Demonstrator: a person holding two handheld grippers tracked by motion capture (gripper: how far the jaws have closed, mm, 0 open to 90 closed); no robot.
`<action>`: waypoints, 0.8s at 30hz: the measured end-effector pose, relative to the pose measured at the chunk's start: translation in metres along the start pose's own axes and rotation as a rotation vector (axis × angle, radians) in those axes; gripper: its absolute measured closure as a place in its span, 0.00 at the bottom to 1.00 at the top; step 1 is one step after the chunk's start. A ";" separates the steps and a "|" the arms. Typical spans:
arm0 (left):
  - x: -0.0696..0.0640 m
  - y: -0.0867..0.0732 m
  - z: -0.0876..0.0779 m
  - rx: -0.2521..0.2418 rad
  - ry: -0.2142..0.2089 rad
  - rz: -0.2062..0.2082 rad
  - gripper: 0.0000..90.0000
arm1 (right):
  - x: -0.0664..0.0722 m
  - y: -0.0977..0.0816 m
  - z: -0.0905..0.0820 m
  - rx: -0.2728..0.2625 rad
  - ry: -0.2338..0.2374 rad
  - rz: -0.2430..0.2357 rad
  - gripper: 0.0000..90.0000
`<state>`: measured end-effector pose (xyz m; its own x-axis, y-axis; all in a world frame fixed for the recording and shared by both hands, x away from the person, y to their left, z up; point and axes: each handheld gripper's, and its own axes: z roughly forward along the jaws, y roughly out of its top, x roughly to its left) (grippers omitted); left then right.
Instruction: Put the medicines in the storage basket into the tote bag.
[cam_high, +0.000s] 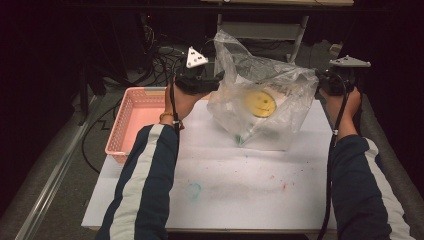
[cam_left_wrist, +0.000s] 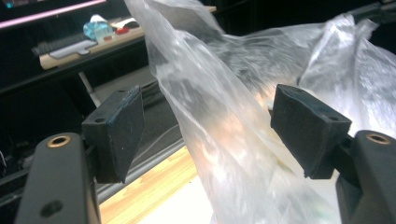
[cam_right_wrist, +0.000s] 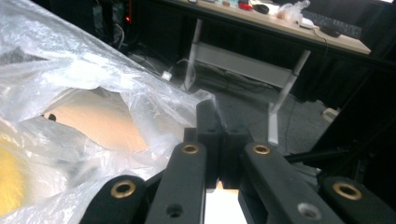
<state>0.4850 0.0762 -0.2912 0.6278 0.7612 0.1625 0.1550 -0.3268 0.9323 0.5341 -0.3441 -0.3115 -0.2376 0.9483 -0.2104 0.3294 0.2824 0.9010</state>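
High view: a clear, crinkled plastic bag (cam_high: 260, 95) stands near the far edge of the white table top (cam_high: 225, 190), right of the middle, its upper part held above the surface. Inside it lies a round yellow disc with a smiling face (cam_high: 260, 103). The left gripper (cam_high: 202, 82) is at the bag's left side and the right gripper (cam_high: 320, 82) at the bag's right rim. A pink plastic lattice basket (cam_high: 135, 120) sits at the far left corner of the table top, just beside the left hand (cam_high: 177, 102).

Left gripper view: the two black pads stand wide apart, and a fold of the clear bag (cam_left_wrist: 219, 135) runs up between them. The left pad (cam_left_wrist: 116, 130) is clear of the film; the right pad (cam_left_wrist: 306, 128) is next to it, and I cannot tell whether it touches. This gripper grips nothing.

Right gripper view: the two black jaws are pressed together, and the bag's thin edge (cam_right_wrist: 140, 102) is pinched between the pads (cam_right_wrist: 210, 126). The film spreads away to the left, and a blurred patch of the yellow disc (cam_right_wrist: 9, 182) shows through it at the lower left.
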 end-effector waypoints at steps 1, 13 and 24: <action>-0.004 -0.006 0.001 0.007 -0.009 0.006 0.28 | 0.000 -0.002 0.001 0.007 -0.002 0.001 1.00; -0.038 -0.045 -0.008 0.062 -0.033 0.101 0.30 | -0.006 -0.021 0.007 0.047 -0.006 -0.009 0.97; -0.053 -0.055 -0.007 0.080 -0.051 0.159 0.55 | -0.006 -0.006 -0.010 -0.023 0.001 -0.013 0.58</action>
<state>0.4375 0.0583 -0.3490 0.6871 0.6673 0.2875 0.1091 -0.4859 0.8672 0.5245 -0.3528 -0.3122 -0.2423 0.9444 -0.2222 0.3051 0.2916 0.9066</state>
